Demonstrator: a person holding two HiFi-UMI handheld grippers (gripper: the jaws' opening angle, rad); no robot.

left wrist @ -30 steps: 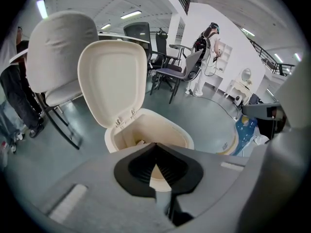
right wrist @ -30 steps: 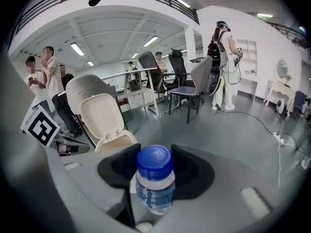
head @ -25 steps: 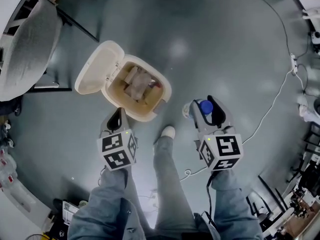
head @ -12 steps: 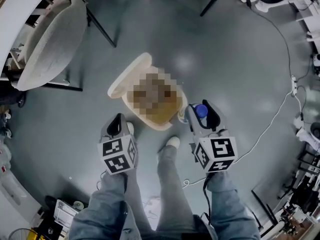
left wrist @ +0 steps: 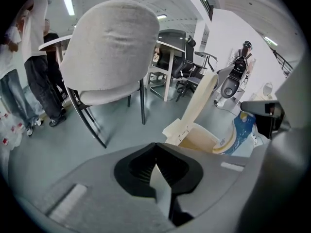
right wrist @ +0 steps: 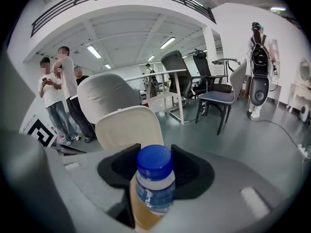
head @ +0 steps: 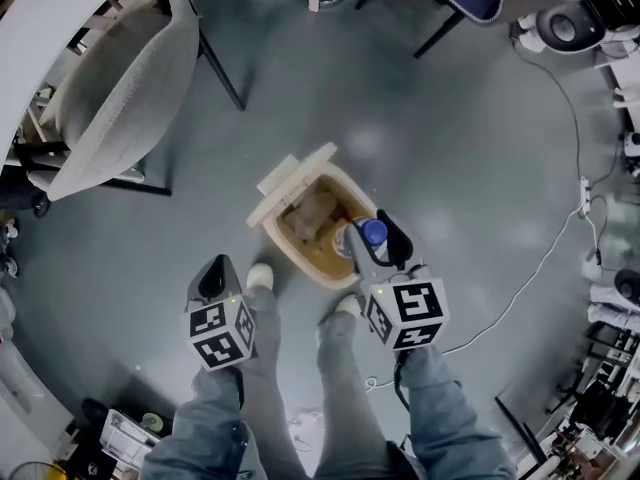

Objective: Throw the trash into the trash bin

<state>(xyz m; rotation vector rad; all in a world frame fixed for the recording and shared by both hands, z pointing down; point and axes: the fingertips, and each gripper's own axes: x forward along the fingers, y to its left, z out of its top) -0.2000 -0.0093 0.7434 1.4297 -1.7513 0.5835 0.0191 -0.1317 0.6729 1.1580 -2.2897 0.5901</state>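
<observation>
Over the last second we have closed on the bin (head: pixel 305 263). A second ago the bottle (right wrist: pixel 154 181) hung well to the right of it, with bare floor between. Half a second ago it was just beside the bin's right edge. Now, in the head view, its blue cap (head: pixel 372 232) lies over the right side of the opening. The bin itself has slid from ahead of the left gripper (head: pixel 213 276) to ahead of the right gripper (head: pixel 373 240).

The grip has not changed. The right gripper's jaws stand fairly wide and are clamped on the bottle's body, with the neck and cap sticking out past the pads. The bottle is upright between them and tipped a little toward the bin.

The left gripper's jaws are closed together with nothing between them. It hangs to the left of the bin, apart from it, and takes no part here.

The lid (head: pixel 290 180) stands open at the far side, and some crumpled trash (head: pixel 315 213) already lies inside.

We judge the carry almost done. The bottle looks to be over the mouth or very near its rim, though from straight above we cannot tell how high it hangs. What remains is to bring it squarely over the opening and let go. If the jaws open too early, the bottle could strike the near right rim and fall to the floor.
</observation>
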